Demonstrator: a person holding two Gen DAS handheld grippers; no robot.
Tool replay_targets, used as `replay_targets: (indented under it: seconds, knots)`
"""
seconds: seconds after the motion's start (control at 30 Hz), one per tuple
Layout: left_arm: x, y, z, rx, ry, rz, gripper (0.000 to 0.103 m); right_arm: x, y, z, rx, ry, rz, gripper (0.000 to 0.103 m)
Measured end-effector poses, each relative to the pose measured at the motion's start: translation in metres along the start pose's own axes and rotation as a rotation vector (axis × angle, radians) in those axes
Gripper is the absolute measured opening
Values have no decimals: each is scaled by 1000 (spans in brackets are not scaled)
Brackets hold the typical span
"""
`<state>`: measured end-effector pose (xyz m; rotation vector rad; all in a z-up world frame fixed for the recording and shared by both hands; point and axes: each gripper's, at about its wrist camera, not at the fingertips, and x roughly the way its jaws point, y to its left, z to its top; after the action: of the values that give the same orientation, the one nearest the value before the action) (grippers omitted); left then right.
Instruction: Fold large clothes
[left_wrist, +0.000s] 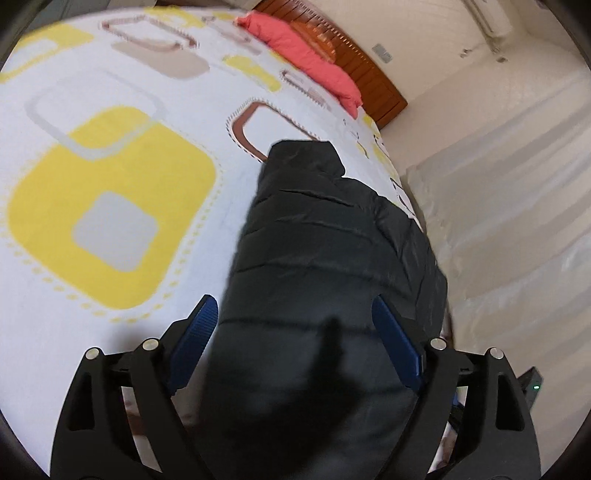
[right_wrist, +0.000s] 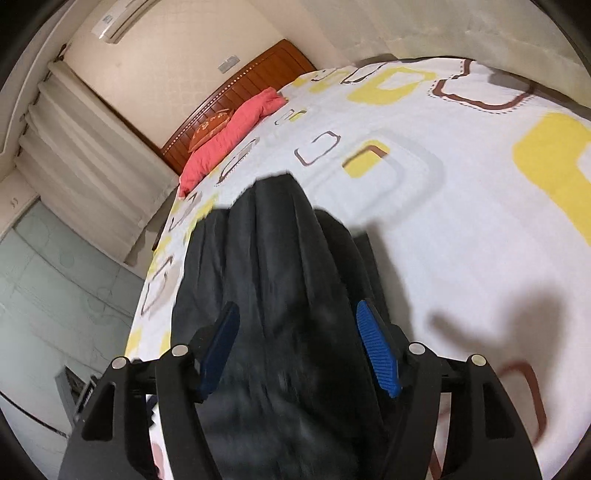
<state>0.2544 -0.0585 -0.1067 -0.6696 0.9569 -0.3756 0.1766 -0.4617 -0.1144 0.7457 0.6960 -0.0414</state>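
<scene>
- One black padded jacket (left_wrist: 332, 236) lies on the bed (left_wrist: 110, 240), near its side edge, and stretches from the near end toward the far headboard (left_wrist: 354, 59).
- One pink pillow (left_wrist: 306, 55) rests at the far end, against the one wooden headboard.
- Two grippers are seen: the left gripper (left_wrist: 293, 314) has its jaws spread above the jacket, pinching nothing.
- The right gripper (right_wrist: 297, 317) also has its jaws spread, and the jacket passes between its blue pads (right_wrist: 376, 350) without a clear pinch.
- The near end of the jacket is cut off by the picture edge, and both views are blurred, so its folds are hard to make out.
</scene>
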Motion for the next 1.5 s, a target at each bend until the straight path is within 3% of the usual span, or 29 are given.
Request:
replay_targets:
  seconds: [0.07,0.13,0.23,0.4,0.67,0.73,0.8,0.87,0.9,1.0,1.07,1.13,1.23,1.33,1.43,1.5]
  knots:
    - [16,-7,5,13,6,13,84,19,2,8,-5,11,-18,56]
    - [31,-16,2,44,18,66,74,33,-3,10,-23,37,-49,48]
    - [49,-13,-3,56,15,115,75,58,-12,6,-42,74,-92,47]
    - [69,-9,-5,27,24,188,80,73,-29,1,-6,73,-84,47]
    - [79,0,-17,3,-8,199,85,80,-35,-14,-2,19,-80,47]
    - [79,1,-15,-6,2,188,86,76,-33,-16,-3,14,-84,47]
    - [69,8,-10,-53,25,119,86,68,-28,-14,-9,11,-91,51]
    - [57,18,-9,-108,24,100,91,56,-24,-12,-14,7,-101,66]
    - [48,25,-10,-149,11,89,94,52,-25,-13,-13,4,-108,81]
    - [47,40,-13,-219,65,17,99,49,-35,-14,-7,40,-117,85]
    - [53,47,-17,-246,97,-31,101,55,-48,-16,40,87,-63,86]
    - [56,44,-18,-219,96,-50,101,66,-65,-19,137,141,48,86]
    - [64,37,-19,-195,109,-73,101,71,-72,-23,163,145,122,87]
    - [72,32,-18,-170,127,-93,101,71,-66,-28,133,146,144,77]
    - [69,25,-19,-134,119,-89,87,69,-66,-31,153,145,193,53]
    - [65,23,-19,-120,114,-88,81,64,-61,-32,145,135,204,46]
